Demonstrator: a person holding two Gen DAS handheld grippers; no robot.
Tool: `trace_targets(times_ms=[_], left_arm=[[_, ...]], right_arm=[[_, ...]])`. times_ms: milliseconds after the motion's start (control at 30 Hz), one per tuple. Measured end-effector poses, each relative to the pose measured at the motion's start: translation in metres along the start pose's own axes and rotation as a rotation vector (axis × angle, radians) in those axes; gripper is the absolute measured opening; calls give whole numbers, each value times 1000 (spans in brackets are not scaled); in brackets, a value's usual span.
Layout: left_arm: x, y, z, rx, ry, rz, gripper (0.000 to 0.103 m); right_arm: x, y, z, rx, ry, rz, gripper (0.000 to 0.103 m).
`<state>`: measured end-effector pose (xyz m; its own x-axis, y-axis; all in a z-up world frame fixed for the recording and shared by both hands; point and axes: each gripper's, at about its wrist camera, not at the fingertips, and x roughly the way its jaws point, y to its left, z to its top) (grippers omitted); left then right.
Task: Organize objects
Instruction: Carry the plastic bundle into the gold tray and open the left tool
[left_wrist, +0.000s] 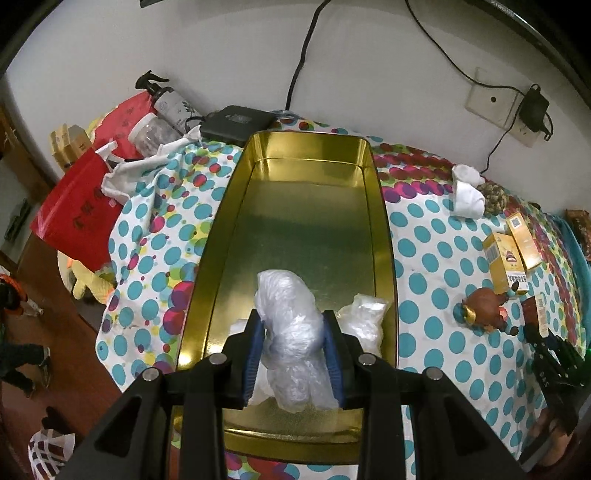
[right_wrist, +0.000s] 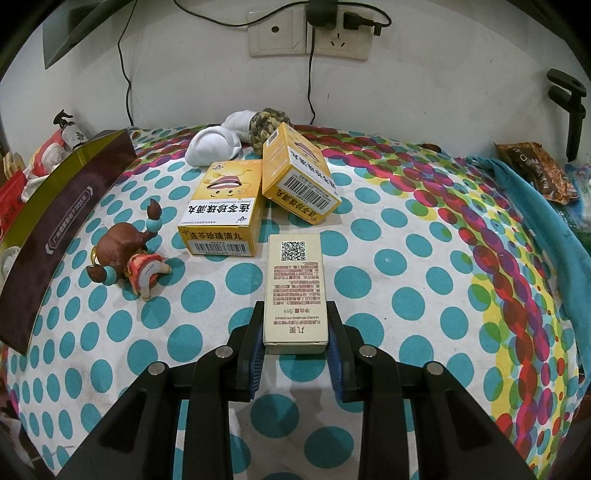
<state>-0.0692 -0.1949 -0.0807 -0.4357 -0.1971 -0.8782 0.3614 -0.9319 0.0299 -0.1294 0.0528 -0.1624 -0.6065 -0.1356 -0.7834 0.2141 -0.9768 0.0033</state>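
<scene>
The left hand-held gripper is clamped on a crumpled clear plastic bundle, held over the near end of the gold tin on the dotted surface. It looks best lowered to the tin floor before the jaws part, kept clear of the second plastic wad just beside it. The right hand-held gripper grips a slim beige box above the cloth. Two yellow boxes, a small figurine and a white sock lie nearby; none blocks the tin.
</scene>
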Motion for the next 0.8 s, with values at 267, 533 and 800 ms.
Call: trace_targets(times_ms=[267, 533, 800], left_arm=[[7, -4, 12, -3, -18, 11, 32], [23, -6, 13, -6, 2, 7, 34], [27, -3, 14, -23, 21, -7, 41]], right_arm=[[0, 2, 0, 0, 0, -4, 28], [0, 4, 0, -1, 0, -7, 28], [0, 7, 0, -3, 0, -11, 28]])
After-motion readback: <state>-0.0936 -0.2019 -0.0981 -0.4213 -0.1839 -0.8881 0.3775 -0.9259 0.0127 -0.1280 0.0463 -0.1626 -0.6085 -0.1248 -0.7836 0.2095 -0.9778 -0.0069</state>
